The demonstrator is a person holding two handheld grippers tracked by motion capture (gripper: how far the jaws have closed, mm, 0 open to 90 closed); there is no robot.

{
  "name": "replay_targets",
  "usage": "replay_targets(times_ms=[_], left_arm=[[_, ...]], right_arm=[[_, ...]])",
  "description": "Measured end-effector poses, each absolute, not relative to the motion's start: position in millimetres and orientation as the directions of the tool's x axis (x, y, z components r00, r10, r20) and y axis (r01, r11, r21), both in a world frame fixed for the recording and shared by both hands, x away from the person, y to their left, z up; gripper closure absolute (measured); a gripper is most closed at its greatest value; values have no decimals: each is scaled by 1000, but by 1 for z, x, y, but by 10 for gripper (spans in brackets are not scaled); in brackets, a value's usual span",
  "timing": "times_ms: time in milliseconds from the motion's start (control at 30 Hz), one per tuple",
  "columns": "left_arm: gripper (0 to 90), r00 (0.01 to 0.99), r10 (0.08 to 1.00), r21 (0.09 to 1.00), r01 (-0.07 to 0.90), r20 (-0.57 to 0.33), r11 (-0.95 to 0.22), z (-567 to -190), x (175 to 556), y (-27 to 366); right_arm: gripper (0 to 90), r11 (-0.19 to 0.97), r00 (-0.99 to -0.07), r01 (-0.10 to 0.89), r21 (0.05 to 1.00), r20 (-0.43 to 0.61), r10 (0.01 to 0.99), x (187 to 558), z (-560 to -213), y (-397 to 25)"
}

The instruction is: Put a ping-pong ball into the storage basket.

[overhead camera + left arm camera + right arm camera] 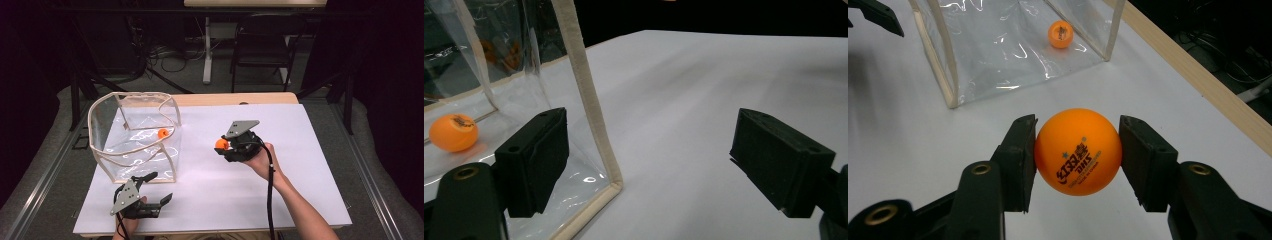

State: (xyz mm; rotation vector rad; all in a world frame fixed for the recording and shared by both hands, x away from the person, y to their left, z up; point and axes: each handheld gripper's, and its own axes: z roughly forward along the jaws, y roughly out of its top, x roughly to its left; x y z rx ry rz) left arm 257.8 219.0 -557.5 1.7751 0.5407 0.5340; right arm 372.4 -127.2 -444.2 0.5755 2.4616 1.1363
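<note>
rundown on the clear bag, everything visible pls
The bag is clear, glossy, plastic-looking film with beige fabric-like trim along its edges and rim. It stands upright and open-topped on the white table, at its left, crinkled and reflective. One orange ball lies inside on its floor. The left claw is open, straddling the bag's near corner edge without gripping it. Contact there cannot be told.

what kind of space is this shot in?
Probably a lab or recording workspace, not a home. A white-topped table stands in a dark, curtained-looking area, loose cables run over the floor behind it, and a black chair sits by another desk leg. The right claw holds an orange ball.
</note>
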Motion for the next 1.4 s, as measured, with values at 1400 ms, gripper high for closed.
replay_targets(times_ms=[1400], left_arm=[[157,789,609,966,90,78,-241,-558,258,219]], right_arm=[[509,610,-856,192,769,-172,487,389,-416,-111]])
